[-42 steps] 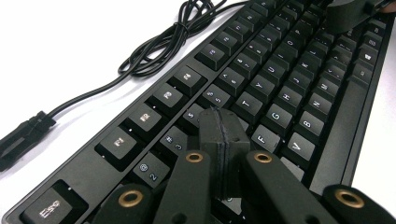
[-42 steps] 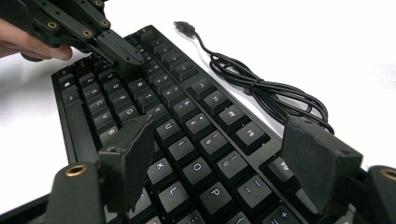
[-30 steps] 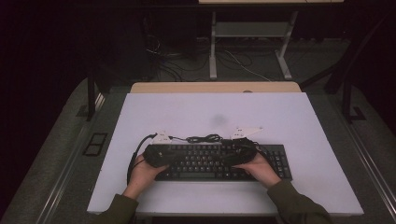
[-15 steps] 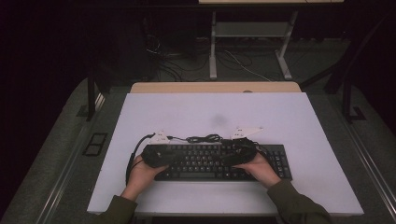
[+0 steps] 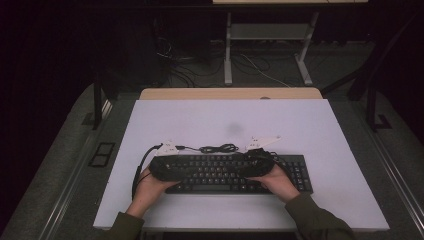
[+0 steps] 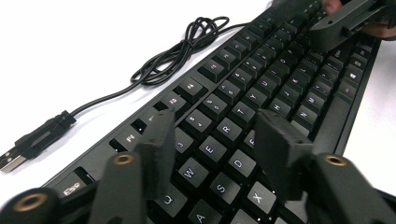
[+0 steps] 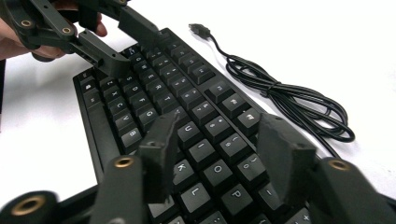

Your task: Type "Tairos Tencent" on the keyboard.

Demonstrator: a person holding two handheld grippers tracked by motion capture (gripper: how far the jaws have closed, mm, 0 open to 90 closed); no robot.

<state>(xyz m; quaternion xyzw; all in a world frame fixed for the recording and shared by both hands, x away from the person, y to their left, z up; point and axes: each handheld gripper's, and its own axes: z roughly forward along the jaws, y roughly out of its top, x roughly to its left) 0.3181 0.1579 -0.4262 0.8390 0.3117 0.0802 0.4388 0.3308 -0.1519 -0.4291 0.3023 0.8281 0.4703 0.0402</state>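
The keyboard (image 5: 235,173) lies on the desk (image 5: 300,130), long axis 9 to 3 o'clock; left hand-held gripper (image 6: 212,140) just opening, right hand-held gripper (image 7: 217,142) just closing, both half-spread over its keys, pinching nothing.

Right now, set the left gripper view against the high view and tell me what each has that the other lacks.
Left gripper view alone: readable key legends such as E, R, T, the metal tip of the USB plug, and the left gripper with its jaws apart over the keys, just opening further, nothing between them.

High view alone: the whole white table, the person's forearms in green sleeves, and the dark floor with cables behind.

Both: the black keyboard, its coiled cable, and the right gripper above the keyboard's far end.
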